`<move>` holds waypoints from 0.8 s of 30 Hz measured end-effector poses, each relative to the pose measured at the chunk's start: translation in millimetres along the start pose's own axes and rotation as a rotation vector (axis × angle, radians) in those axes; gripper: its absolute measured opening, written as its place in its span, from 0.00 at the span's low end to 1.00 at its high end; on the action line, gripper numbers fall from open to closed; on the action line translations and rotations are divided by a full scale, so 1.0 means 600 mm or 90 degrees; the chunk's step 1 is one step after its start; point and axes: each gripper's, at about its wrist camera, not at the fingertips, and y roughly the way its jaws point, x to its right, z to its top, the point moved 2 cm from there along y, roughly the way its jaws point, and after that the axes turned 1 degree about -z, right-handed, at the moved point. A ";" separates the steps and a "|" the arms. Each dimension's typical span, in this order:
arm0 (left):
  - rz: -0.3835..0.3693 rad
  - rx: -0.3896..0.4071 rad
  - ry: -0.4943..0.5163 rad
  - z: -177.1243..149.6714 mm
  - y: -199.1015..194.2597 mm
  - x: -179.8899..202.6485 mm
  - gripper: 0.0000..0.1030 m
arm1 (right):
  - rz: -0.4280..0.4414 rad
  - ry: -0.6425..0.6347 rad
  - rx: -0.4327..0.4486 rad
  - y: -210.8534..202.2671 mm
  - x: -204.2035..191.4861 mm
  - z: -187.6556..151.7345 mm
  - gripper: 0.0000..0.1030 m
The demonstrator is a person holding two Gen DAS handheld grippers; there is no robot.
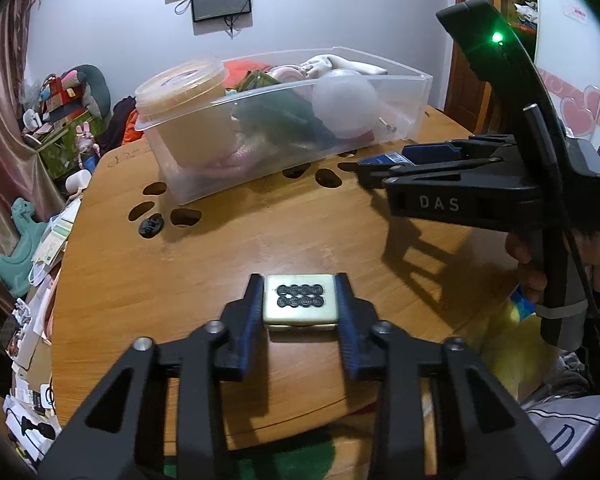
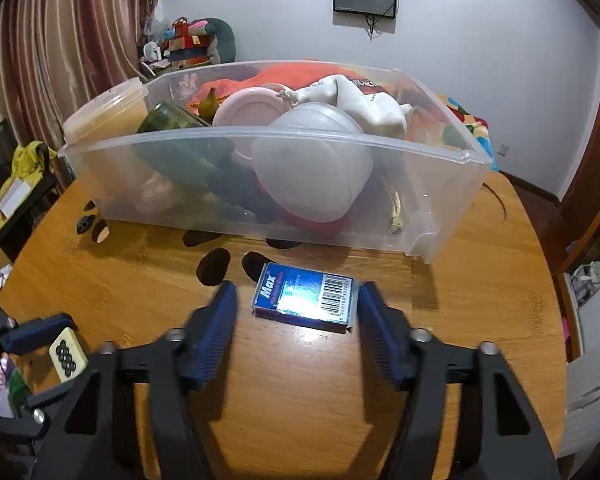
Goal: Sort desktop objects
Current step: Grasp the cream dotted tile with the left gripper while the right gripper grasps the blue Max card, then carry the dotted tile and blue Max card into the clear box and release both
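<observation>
two small things are being picked up at once. the mahjong tile (image 1: 299,299) lies flat on the wooden table (image 1: 220,248), pinched between the left gripper (image 1: 300,300) pads. the blue max box (image 2: 305,295) lies just before the clear bin (image 2: 440,200); the right gripper (image 2: 298,312) straddles it, fingers (image 2: 220,320) spread, not yet touching. judged: grasp step; next, close on the box, then lift both into the crowded bin.

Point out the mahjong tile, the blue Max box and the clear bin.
mahjong tile (image 1: 299,295), left wrist view, top face with circles
blue Max box (image 2: 305,295), right wrist view, top face
clear bin (image 2: 440,200), right wrist view, front wall
</observation>
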 end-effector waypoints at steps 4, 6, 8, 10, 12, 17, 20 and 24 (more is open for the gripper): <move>0.000 0.002 -0.009 0.001 -0.001 -0.004 0.32 | 0.005 -0.011 0.003 0.002 -0.007 0.002 0.43; -0.002 0.002 -0.018 0.002 -0.001 -0.008 0.32 | 0.007 -0.015 0.006 0.003 -0.011 0.003 0.43; -0.001 0.001 -0.027 0.003 0.000 -0.012 0.32 | 0.012 -0.019 0.009 0.002 -0.013 0.001 0.43; 0.001 0.000 -0.039 0.006 -0.001 -0.021 0.32 | 0.015 -0.023 0.016 -0.003 -0.017 0.000 0.43; 0.004 0.003 -0.051 0.010 -0.004 -0.030 0.32 | 0.020 -0.025 0.026 -0.011 -0.019 0.001 0.43; 0.014 0.022 -0.073 0.027 -0.019 -0.051 0.32 | 0.035 -0.018 0.050 -0.034 -0.015 0.004 0.43; 0.018 0.039 -0.081 0.043 -0.029 -0.060 0.32 | 0.047 -0.009 0.066 -0.052 -0.007 0.003 0.43; 0.019 0.061 -0.089 0.069 -0.040 -0.066 0.32 | 0.054 -0.001 0.086 -0.072 -0.002 0.009 0.43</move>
